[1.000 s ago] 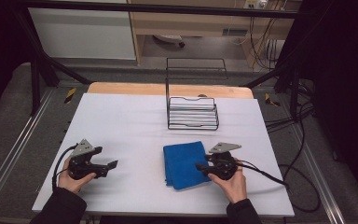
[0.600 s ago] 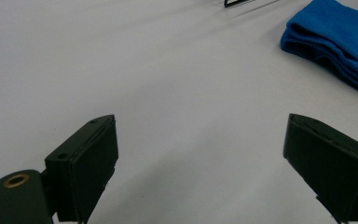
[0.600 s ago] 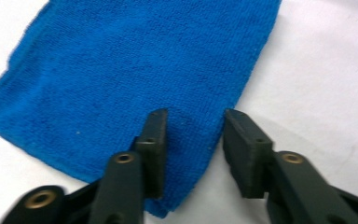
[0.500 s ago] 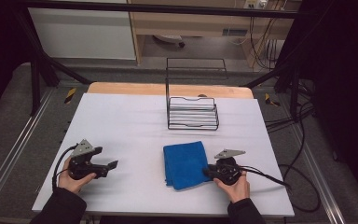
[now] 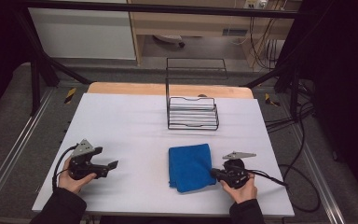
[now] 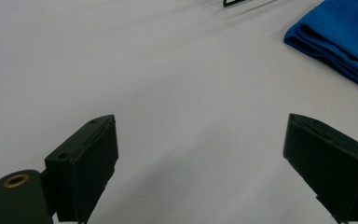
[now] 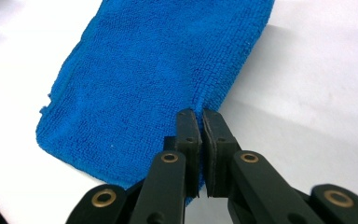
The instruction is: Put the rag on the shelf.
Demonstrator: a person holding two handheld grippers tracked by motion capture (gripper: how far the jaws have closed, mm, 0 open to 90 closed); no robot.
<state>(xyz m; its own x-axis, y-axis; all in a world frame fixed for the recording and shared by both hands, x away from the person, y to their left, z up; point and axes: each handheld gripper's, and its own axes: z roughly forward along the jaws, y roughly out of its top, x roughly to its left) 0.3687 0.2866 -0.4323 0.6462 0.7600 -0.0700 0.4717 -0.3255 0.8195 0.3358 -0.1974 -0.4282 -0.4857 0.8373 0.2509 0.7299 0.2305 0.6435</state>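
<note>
Two grippers low over the white surface point(image 5: 135, 121). Right gripper point(image 7: 200, 122) fingers just closed on the near-right edge of the folded blue cloth point(image 5: 190, 166), presumably for lifting toward the wire rack point(image 5: 192, 113). Left gripper point(image 5: 113, 164) fingers wide apart, idle, well left.

One folded blue cloth point(image 5: 190, 166) lies on one white surface point(image 5: 126, 121). One black wire rack point(image 5: 192, 113) stands toward the far edge. There are two grippers, the left gripper point(image 5: 113, 164) and the right gripper point(image 5: 213, 172), each with two black jaws and one trailing cable. Two hands hold them, one apiece. Two yellow-and-black markers sit beside the far corners.
</note>
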